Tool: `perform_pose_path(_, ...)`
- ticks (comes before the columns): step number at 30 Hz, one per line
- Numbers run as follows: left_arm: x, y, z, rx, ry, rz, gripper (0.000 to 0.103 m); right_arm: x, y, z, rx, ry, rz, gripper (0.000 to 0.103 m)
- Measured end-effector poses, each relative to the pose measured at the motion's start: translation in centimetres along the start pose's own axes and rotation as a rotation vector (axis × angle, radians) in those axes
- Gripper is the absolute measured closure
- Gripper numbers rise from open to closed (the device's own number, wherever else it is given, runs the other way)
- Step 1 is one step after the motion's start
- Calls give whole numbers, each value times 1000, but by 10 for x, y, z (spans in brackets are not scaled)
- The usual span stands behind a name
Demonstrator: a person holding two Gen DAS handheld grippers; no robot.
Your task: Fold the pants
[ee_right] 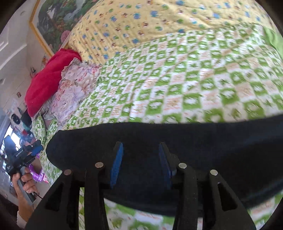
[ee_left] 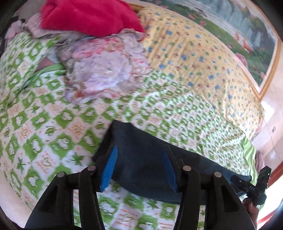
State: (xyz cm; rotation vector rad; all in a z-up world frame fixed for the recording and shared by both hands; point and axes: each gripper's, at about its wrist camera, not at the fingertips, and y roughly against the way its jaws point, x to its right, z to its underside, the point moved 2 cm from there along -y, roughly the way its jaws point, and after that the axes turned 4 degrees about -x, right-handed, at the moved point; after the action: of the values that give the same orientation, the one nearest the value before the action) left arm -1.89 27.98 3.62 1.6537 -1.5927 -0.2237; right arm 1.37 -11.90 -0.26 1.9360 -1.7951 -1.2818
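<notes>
Dark navy pants (ee_left: 146,159) lie folded in a long strip on the green-and-white quilt (ee_left: 53,123). My left gripper (ee_left: 139,152) is open, its blue-padded fingers spread over one end of the pants. In the right wrist view the pants (ee_right: 194,145) stretch across the lower frame. My right gripper (ee_right: 140,150) is open, its jaws spread over the dark cloth. The right gripper also shows at the far right of the left wrist view (ee_left: 254,184), and the left gripper shows at the left edge of the right wrist view (ee_right: 31,152), held in a hand.
A floral cloth bundle (ee_left: 104,70) and a red fleece (ee_left: 92,16) lie at the far side of the bed. A yellow dotted quilt (ee_left: 194,53) covers the part near a framed landscape picture (ee_left: 247,35). The bed edge (ee_right: 46,169) drops to the floor at the left.
</notes>
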Motion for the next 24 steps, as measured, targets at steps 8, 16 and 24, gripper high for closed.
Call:
perform_pose_path(8,98,-31,24,-111,-202,148,48,50,59,26,85,-130,95,59)
perform_pose_path(16,191,-54,58,-194,-431,273,43,89,95,45,139,-232,169,59)
perform_pose_path(24,255,-80,71,-273,-588,366,39,120,116,49,193,-313,211,59)
